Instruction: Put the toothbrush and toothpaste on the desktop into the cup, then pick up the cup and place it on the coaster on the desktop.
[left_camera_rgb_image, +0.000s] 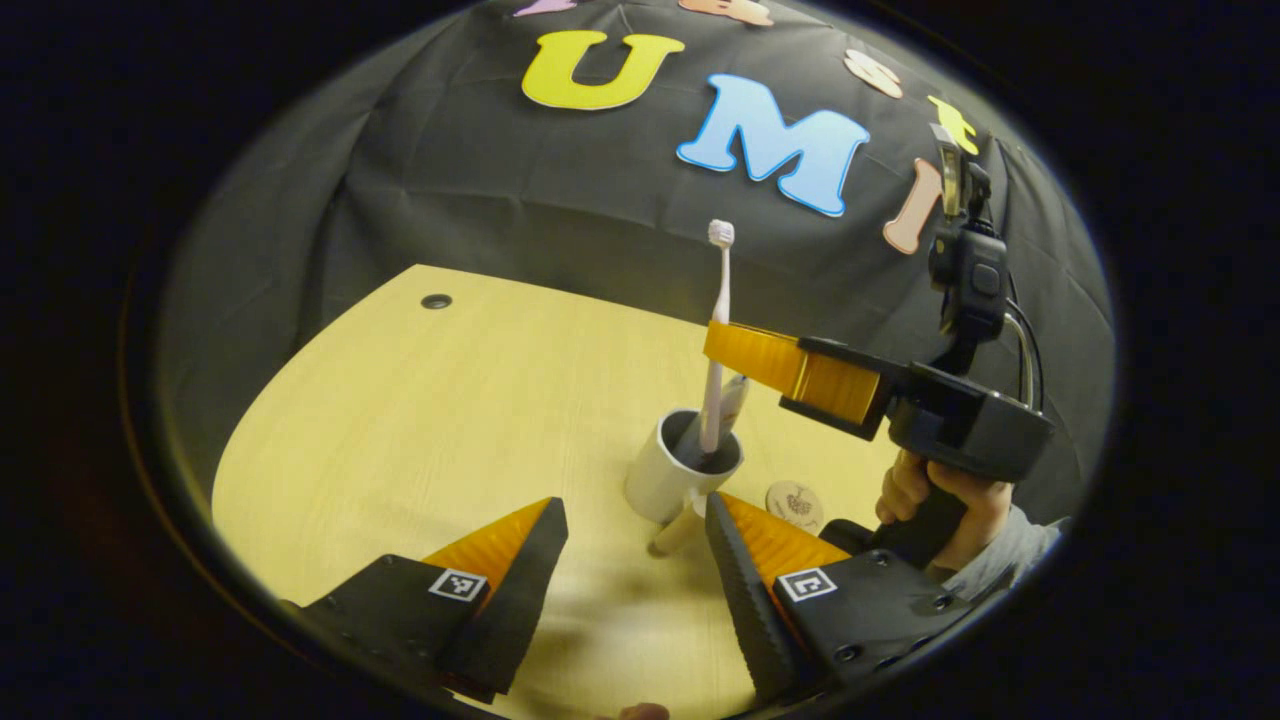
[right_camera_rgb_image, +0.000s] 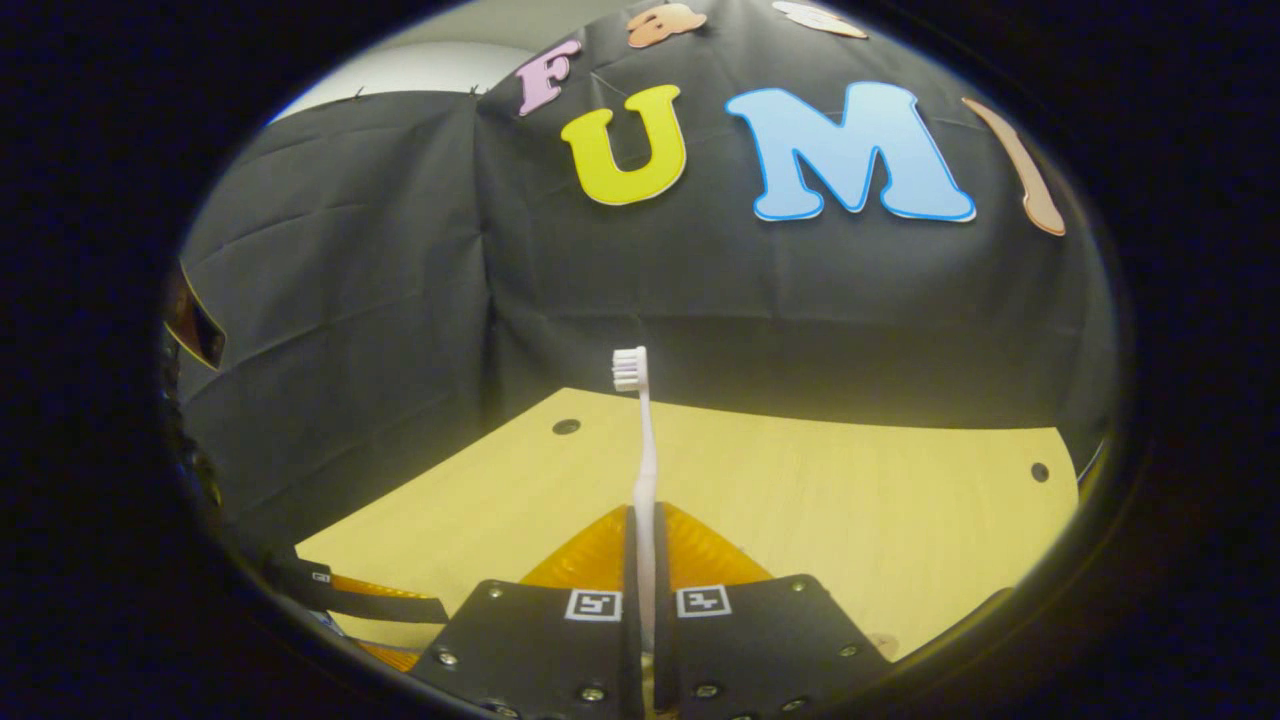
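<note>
A white cup (left_camera_rgb_image: 668, 478) stands on the wooden desktop (left_camera_rgb_image: 450, 420), just ahead of my open left gripper (left_camera_rgb_image: 635, 508), whose fingers flank its near side. The toothpaste tube (left_camera_rgb_image: 735, 398) leans inside the cup. A pale toothbrush (left_camera_rgb_image: 716, 330) stands upright with its lower end in the cup. My right gripper (left_camera_rgb_image: 718, 342) comes in from the right and is shut on its handle. In the right gripper view the toothbrush (right_camera_rgb_image: 645, 450) rises, bristles up, from the shut right gripper (right_camera_rgb_image: 645, 525). A small round coaster (left_camera_rgb_image: 795, 505) lies to the right of the cup.
A hand and grey sleeve (left_camera_rgb_image: 940, 505) hold the right gripper's grip above the coaster's side. Small round holes (left_camera_rgb_image: 436, 301) (right_camera_rgb_image: 566, 426) mark the desktop near its far edge. The left gripper's finger (right_camera_rgb_image: 380, 605) shows at the lower left of the right gripper view.
</note>
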